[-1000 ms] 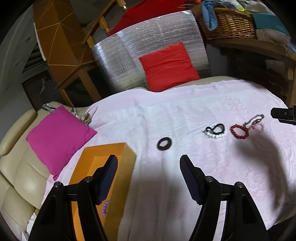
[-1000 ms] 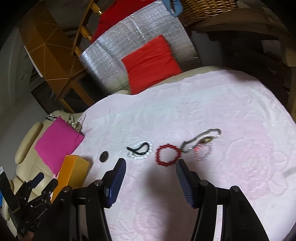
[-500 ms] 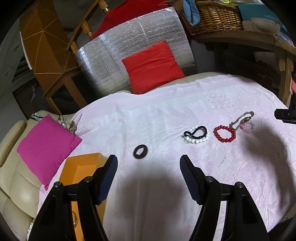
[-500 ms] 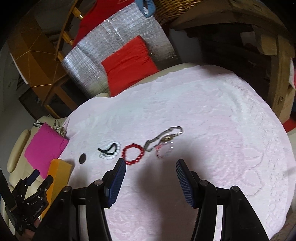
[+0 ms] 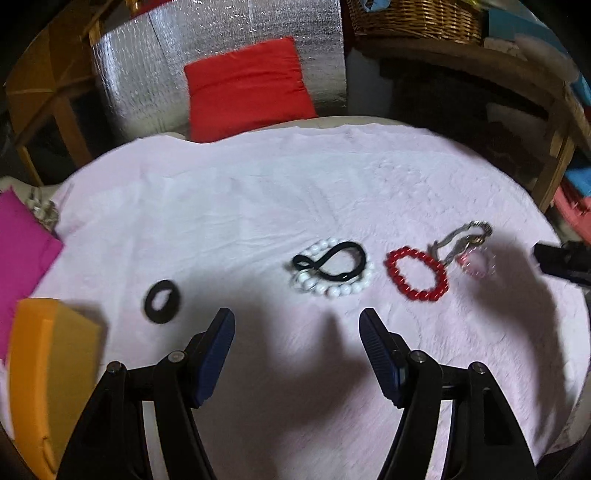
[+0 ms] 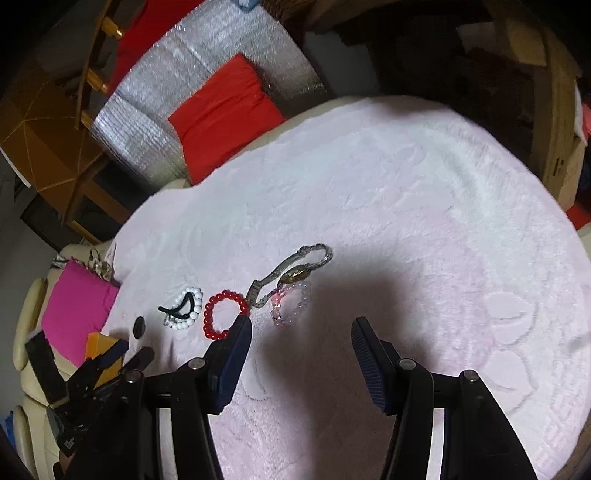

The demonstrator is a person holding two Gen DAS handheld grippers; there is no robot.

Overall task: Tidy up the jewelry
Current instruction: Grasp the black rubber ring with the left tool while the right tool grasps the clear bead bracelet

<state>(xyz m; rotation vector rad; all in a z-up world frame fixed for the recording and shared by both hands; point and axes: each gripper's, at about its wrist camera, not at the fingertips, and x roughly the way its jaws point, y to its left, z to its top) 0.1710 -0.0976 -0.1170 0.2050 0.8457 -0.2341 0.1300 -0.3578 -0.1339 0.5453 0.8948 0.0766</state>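
Jewelry lies in a row on a pale pink cloth (image 5: 258, 192): a black ring (image 5: 161, 301), a white bead bracelet (image 5: 334, 275) with a black band (image 5: 332, 260) across it, a red bead bracelet (image 5: 416, 274), a silver watch (image 5: 461, 240) and a clear pink bracelet (image 5: 476, 264). An orange box (image 5: 48, 373) stands at the left. My left gripper (image 5: 297, 325) is open and empty, short of the white bracelet. My right gripper (image 6: 301, 330) is open and empty, just short of the pink bracelet (image 6: 291, 304) and watch (image 6: 295, 264); its left finger overlaps the red bracelet (image 6: 221, 314).
A magenta cushion (image 5: 22, 251) lies at the left edge by the box. A red cushion (image 5: 247, 88) leans on a silver foil panel (image 5: 229, 44) behind the cloth. A wicker basket (image 5: 417, 18) sits on wooden furniture at the back right.
Both grippers have swung right and moved closer to the jewelry row. The orange box has slid toward the left edge of the left view. Both stay open.
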